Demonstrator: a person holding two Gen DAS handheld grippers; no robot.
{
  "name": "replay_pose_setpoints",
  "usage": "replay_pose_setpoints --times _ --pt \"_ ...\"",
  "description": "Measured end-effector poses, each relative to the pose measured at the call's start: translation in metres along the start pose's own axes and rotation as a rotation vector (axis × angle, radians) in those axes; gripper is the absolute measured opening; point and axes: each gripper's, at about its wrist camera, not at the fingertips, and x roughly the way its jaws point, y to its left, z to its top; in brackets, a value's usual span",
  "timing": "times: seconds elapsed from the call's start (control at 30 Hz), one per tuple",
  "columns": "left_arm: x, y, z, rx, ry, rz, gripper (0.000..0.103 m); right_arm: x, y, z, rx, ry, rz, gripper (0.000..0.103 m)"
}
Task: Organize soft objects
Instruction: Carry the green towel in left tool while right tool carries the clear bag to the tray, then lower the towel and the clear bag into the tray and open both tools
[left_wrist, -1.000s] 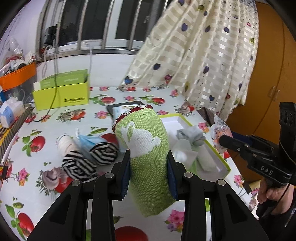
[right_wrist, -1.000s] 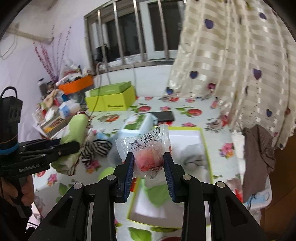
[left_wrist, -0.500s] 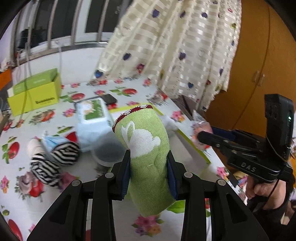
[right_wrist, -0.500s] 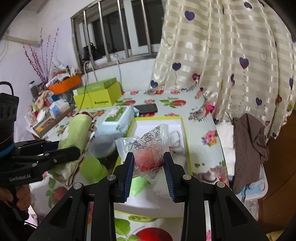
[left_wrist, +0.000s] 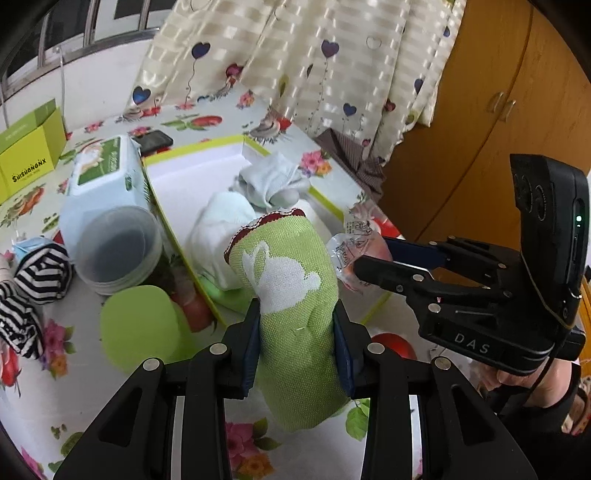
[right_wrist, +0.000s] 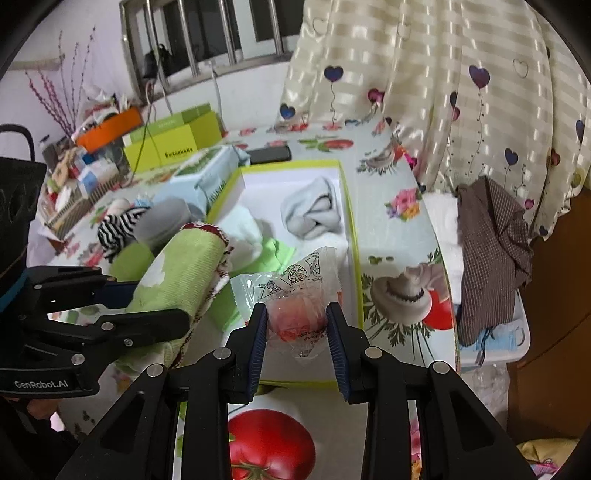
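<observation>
Above the open white box (right_wrist: 345, 206) on the flowered table (right_wrist: 399, 236): left gripper (left_wrist: 295, 345) clamped on a rolled green towel (left_wrist: 291, 295), right gripper (right_wrist: 296, 326) gripping a wrapped pink ball (right_wrist: 295, 314).

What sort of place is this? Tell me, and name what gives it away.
Most likely a room in a home: a table under a fruit-and-flower oilcloth, a heart-print curtain beside a barred window, and wooden cupboard doors at the side.

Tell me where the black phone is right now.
The black phone lies flat on the tablecloth at the far side of the table, just beyond the green-rimmed box and beside the wet-wipes pack, centre-top of the right wrist view.
</observation>
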Motion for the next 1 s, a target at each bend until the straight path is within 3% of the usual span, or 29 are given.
replay_pose_setpoints --times 0.3,0.57,1.0 --pt "0.017 -0.003 0.006 0.024 0.018 0.017 0.039 0.016 -0.006 0.002 0.007 0.016 0.012 0.032" --pt "0.020 -0.004 0.009 0.028 0.007 -0.016 0.048 0.005 -0.009 -0.001 -0.005 -0.003 -0.014 0.053" --pt "-0.005 0.006 0.010 -0.004 -0.070 -0.016 0.054 -0.017 -0.005 0.001 -0.016 -0.069 -0.029 0.054"
